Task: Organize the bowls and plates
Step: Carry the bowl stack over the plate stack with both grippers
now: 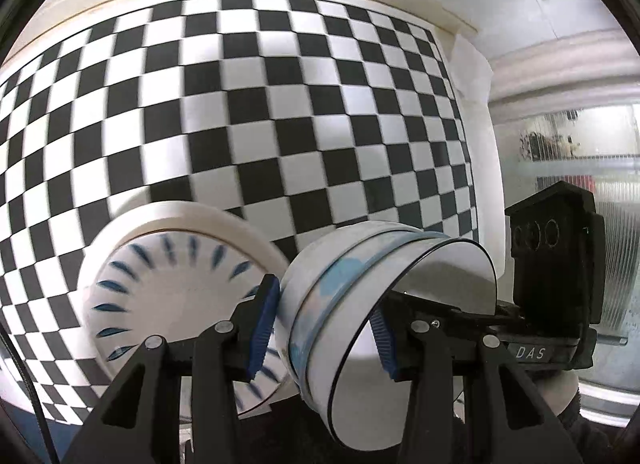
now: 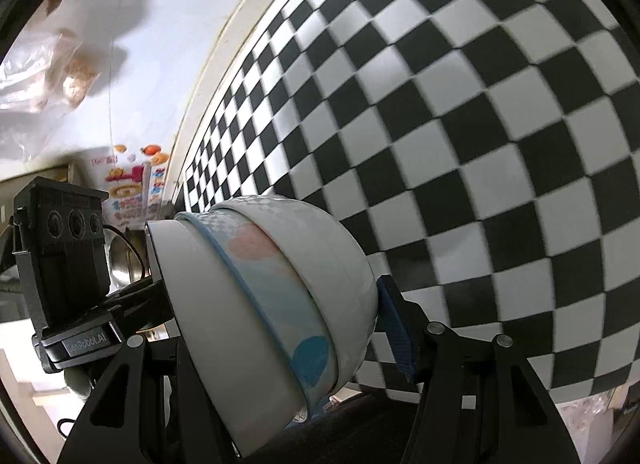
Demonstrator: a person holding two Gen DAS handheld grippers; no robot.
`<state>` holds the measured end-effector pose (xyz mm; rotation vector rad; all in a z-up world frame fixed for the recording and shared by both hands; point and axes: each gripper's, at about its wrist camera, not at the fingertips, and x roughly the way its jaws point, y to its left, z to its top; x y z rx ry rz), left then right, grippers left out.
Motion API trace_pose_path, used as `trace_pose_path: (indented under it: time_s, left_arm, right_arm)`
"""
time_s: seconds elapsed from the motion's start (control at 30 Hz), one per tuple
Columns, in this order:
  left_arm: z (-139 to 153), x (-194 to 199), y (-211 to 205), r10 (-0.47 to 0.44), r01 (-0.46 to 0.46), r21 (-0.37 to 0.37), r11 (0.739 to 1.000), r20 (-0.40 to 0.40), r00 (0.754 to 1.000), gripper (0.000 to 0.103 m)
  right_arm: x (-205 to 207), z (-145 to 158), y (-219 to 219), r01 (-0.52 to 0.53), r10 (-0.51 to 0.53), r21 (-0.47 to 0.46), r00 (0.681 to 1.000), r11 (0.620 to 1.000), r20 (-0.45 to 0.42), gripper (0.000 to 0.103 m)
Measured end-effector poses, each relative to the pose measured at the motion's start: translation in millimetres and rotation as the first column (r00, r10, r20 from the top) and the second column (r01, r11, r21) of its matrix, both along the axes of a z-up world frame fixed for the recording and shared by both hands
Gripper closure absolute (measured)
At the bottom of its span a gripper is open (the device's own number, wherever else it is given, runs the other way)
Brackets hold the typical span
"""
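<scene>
Left wrist view: the left gripper (image 1: 326,328) is clamped on a nested stack of white ceramic bowls with blue and pink patches (image 1: 340,324), its blue pads on either side of the stack. The stack is tilted, above the black-and-white checkered tabletop (image 1: 280,104). A white plate with blue radial dashes (image 1: 168,296) sits on a second white plate.

Right wrist view: the right gripper (image 2: 280,328) grips the same stack of bowls (image 2: 272,304).

Progress: bowls nested, plates stacked; setting the stack down apparently remains.
</scene>
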<state>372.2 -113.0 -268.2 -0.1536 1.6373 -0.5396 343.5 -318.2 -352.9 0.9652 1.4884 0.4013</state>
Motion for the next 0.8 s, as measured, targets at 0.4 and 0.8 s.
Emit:
trace_pose_path:
  time_s: [0.4, 0.8]
  left_arm:
    - [-4, 0, 75, 0.155, -0.155, 0.030, 0.987, 0.002, 0.988, 0.063]
    - [-22, -2, 116, 0.229, -0.228, 0.038, 0.973, -0.028, 0.973, 0.063]
  right_arm:
    - [29, 2, 75, -0.187, 0.187, 0.007, 0.982, 0.982, 0.020, 0.043]
    - [40, -11, 117, -0.275, 0.276, -0.009, 0.961, 0.961, 0.006, 0.043]
